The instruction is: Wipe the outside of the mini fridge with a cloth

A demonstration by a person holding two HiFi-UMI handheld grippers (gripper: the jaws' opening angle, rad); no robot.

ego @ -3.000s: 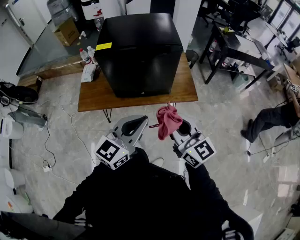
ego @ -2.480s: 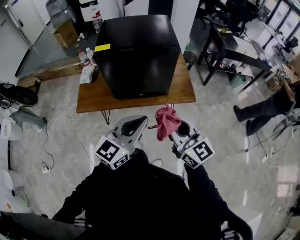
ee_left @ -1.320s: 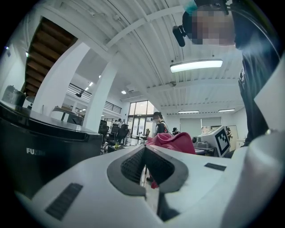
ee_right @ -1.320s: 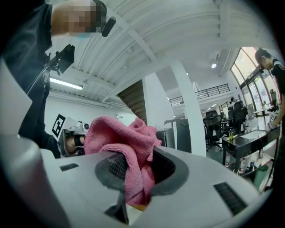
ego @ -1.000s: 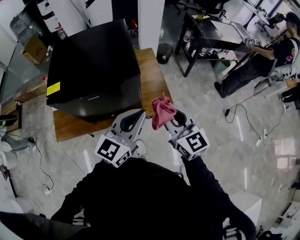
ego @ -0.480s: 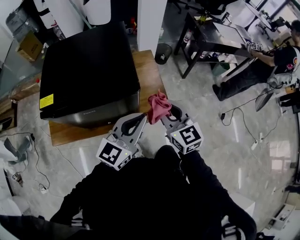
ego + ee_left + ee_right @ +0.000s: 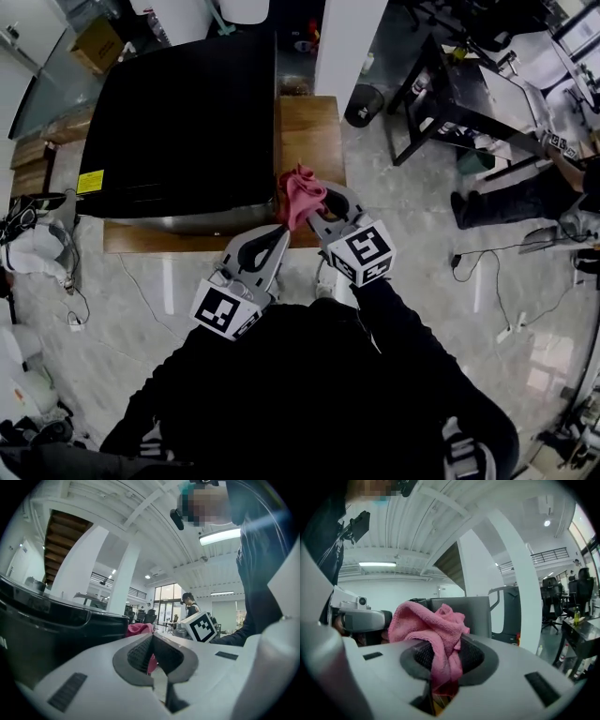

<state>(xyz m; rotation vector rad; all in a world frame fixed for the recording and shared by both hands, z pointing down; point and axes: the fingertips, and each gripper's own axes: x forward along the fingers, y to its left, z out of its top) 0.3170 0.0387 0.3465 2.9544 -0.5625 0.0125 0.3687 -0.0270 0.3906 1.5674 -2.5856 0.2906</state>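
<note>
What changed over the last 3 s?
The right gripper and left gripper advanced to the fridge; the cloth is now at its near right corner. Nothing grabbed or released: right still clamps the cloth, left still shut, empty.

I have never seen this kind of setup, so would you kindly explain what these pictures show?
There is no robot here: a person holds a hand-held gripper in each hand. The top-down picture comes from a camera on their head. The other two come from cameras riding on the grippers. A black mini fridge stands on a wooden table. The right claw is shut on a pink cloth, held near the fridge's front corner. The left claw is shut and empty.
</note>
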